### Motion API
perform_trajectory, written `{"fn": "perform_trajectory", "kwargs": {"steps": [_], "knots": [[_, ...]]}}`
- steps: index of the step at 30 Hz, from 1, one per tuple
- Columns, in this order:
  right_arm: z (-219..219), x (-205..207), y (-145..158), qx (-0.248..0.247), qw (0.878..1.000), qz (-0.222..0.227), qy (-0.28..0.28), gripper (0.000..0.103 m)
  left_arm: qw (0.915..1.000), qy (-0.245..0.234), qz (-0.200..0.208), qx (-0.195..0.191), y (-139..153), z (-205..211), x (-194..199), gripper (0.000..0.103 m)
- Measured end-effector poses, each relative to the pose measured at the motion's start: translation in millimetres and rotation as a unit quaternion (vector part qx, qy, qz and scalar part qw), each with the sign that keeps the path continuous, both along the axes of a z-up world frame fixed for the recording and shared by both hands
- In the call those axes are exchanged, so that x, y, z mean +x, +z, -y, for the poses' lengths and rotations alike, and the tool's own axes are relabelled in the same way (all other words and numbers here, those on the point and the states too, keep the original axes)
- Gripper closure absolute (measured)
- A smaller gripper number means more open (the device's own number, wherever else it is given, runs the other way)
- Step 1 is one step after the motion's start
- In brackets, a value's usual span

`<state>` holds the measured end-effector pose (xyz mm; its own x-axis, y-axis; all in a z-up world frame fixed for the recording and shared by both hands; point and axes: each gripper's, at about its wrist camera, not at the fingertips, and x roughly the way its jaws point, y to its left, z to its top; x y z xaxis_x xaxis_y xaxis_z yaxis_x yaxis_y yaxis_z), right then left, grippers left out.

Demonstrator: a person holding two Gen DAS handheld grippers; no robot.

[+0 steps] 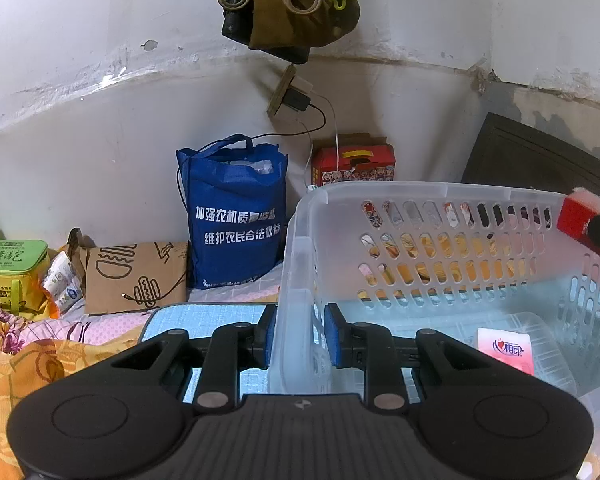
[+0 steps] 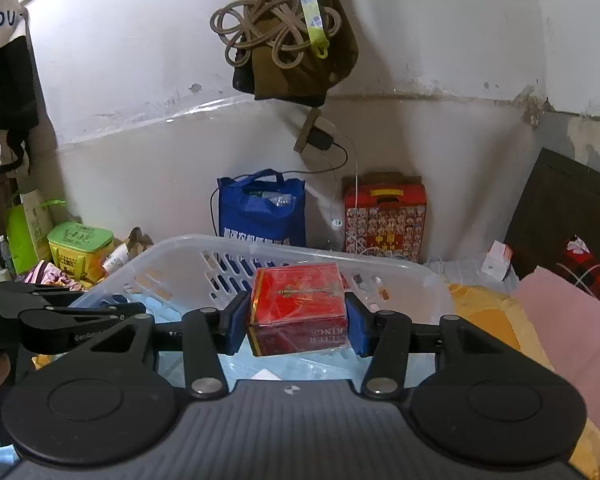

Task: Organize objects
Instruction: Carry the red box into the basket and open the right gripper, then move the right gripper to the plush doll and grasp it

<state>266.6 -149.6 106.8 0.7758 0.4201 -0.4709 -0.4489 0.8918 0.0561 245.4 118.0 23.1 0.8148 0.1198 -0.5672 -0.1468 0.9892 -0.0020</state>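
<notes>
Basket [image 1: 420, 196]: wall clamped in left gripper [image 1: 300, 340] jaws, one pink packet [image 1: 506, 350] inside; red box [image 2: 298, 304] between right gripper [image 2: 296, 322] jaws above basket, undeposited.

Dim, cool indoor light, soft shadows, strong fisheye bending and dark corner vignetting.
</notes>
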Motion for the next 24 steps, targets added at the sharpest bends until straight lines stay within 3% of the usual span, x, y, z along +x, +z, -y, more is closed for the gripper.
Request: {"fn": "perform_trajectory", "kwargs": {"steps": [1,3,5,14,18,24], "knots": [[0.2,0.2,-0.2,0.001,1.000,-0.002,0.001,0.048,1.0000,0.001,-0.001,-0.001,0.1,0.0,0.1,0.074],[-1.6,0.8,0.3,-0.006,1.000,-0.003,0.000,0.021,1.0000,0.001,-0.001,-0.002,0.3,0.1,0.4,0.074],[-2.4,-1.3,2.9,-0.011,1.000,0.014,-0.013,0.006,1.0000,0.001,-0.001,-0.001,0.1,0.8,-0.3,0.074],[7.0,-9.1,8.4,-0.004,0.998,0.047,-0.039,0.000,1.0000,0.001,-0.001,0.000,0.2,0.5,-1.0,0.073],[19.8,-28.1,15.9,0.034,0.997,0.066,-0.034,0.000,1.0000,0.002,-0.001,0.001,0.4,-0.2,0.1,0.073],[27.0,-67.9,24.7,0.038,0.992,0.116,-0.027,0.000,1.0000,0.001,0.000,0.001,0.9,-0.3,0.5,0.073]]}}
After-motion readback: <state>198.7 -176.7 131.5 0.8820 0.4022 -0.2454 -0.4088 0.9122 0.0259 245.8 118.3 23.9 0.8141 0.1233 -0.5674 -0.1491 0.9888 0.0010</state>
